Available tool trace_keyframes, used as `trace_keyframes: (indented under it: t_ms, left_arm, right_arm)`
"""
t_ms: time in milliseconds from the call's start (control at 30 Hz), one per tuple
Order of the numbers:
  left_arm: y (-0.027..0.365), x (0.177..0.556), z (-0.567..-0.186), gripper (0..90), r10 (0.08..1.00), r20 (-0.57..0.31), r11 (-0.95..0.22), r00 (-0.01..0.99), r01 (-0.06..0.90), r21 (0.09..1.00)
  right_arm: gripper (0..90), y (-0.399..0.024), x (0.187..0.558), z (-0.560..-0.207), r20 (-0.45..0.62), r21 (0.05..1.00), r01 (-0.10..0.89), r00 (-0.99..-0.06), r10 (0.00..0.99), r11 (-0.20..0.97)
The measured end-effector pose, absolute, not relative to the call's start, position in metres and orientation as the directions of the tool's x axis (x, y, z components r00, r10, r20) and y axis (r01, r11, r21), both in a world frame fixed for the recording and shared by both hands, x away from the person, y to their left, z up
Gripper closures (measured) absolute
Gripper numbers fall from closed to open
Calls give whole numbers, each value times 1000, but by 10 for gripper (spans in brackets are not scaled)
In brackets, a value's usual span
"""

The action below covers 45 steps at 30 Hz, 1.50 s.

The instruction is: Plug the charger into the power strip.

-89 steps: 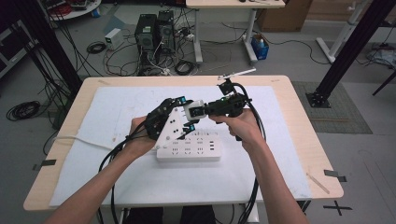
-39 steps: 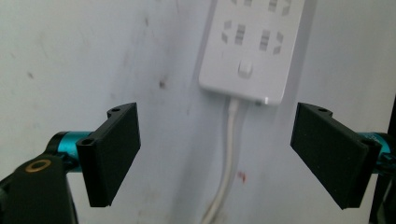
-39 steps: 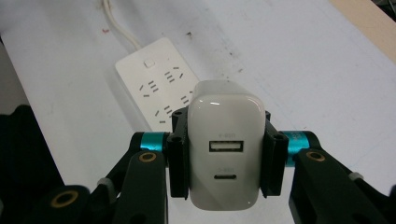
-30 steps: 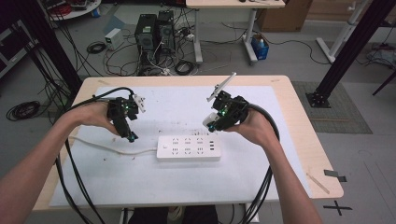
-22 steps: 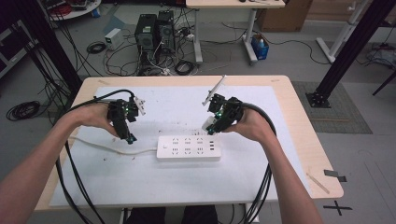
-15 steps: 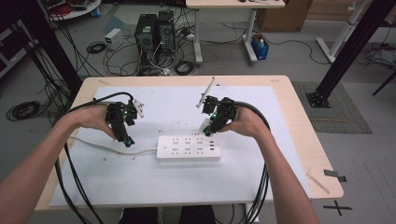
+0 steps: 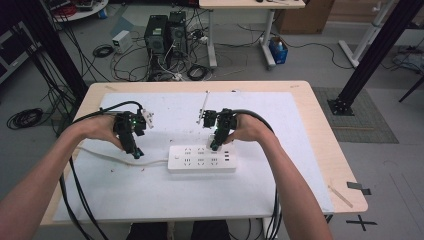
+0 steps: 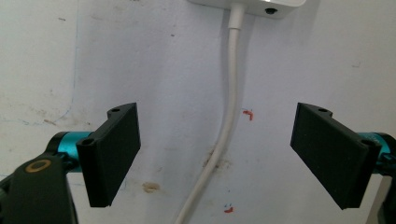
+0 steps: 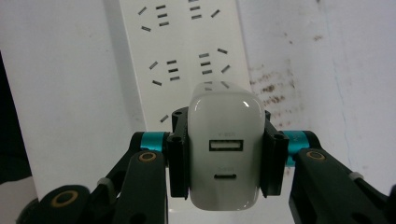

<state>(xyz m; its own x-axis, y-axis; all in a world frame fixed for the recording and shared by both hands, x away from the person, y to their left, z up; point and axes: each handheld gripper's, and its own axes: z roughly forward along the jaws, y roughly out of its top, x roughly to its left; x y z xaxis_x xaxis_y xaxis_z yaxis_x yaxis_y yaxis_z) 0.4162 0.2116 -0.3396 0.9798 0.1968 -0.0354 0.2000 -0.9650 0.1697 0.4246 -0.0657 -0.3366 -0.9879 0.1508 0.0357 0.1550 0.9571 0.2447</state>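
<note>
Your right gripper [image 9: 224,161] clamps a white rounded USB charger block [image 9: 225,154] over the white plastic power strip [image 7: 202,158], frame centre. Your left gripper [image 8: 219,156], jaws wide apart, holds nothing above the strip's white cord [image 8: 227,116].

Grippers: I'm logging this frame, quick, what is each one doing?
Left gripper: jaws open, empty, straddling the white cable without touching.
Right gripper: jaws shut on the white charger, above the power strip.
</note>
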Motion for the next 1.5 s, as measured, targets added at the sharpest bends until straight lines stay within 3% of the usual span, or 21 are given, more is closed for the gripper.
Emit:
trace_keyframes:
  t_ms: [233,767,1500]
  left_arm:
    - [220,413,-339,161,207,-28,-961,978,208,183]
    - [222,410,-340,161,213,-19,-955,977,212,206]
    - [225,407,-339,161,223,-6,-947,975,219,235]
  right_arm:
    - [621,-57,428,-350,11,171,75,-997,74,982]
    - [622,-53,428,-356,2,139,-36,-999,-37,990]
    - [624,-46,425,-364,-20,100,-79,-997,-77,992]
